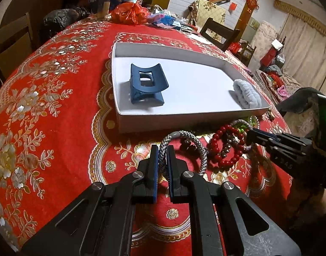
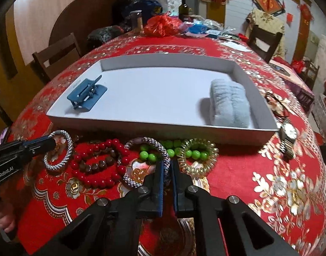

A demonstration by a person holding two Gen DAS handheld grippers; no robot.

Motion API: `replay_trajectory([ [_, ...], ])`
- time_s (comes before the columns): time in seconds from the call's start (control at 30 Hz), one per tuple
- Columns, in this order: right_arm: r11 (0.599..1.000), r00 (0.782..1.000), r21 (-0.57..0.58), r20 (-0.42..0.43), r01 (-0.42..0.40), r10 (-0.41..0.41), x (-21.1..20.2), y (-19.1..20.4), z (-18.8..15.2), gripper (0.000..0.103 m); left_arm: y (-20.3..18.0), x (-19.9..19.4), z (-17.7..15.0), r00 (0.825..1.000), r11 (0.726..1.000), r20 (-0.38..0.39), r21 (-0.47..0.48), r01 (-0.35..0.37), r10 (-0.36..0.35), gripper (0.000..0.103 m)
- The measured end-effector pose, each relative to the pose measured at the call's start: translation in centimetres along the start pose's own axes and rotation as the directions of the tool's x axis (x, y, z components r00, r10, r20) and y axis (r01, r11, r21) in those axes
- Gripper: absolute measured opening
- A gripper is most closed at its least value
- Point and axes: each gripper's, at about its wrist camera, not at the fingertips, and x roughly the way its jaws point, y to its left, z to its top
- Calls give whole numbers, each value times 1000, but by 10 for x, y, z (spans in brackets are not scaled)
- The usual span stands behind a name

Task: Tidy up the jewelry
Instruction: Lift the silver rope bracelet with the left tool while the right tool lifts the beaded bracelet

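Observation:
My left gripper [image 1: 162, 150] is shut on a grey-white braided bracelet [image 1: 200, 147] lying on the red tablecloth in front of the white tray [image 1: 184, 117]. In the right wrist view that left gripper [image 2: 53, 141] grips the same bracelet [image 2: 70, 147]. My right gripper [image 2: 167, 162] is shut on a second, purple-white braided bracelet [image 2: 154, 144], and it reaches in from the right in the left wrist view [image 1: 249, 136]. Between them lie a red bead bracelet [image 2: 108, 143] and a brown bead bracelet [image 2: 99, 166]. The tray holds a blue hair claw [image 1: 147, 83] and a pale blue fluffy scrunchie [image 2: 229, 104].
Green beads [image 2: 150, 156] and a clear coil hair tie [image 2: 197, 168] lie just right of my right gripper. A wristwatch [image 2: 288, 134] and black hair ties [image 2: 276, 104] sit by the tray's right side. Bags, a jar and bottles crowd the table's far end; chairs stand around.

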Motion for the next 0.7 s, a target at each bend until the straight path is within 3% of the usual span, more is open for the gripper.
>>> replay_trajectory([
  [0.4,988,983,130,172,-80,57,-65,-16,-4,6,-16,-20,2,998,998,36,22,51,-51,6],
  [0.7,984,985,178,172,1,-32,-71,-24,-9,6,-46,-37,17,994,995,70,60,84,-88,6],
])
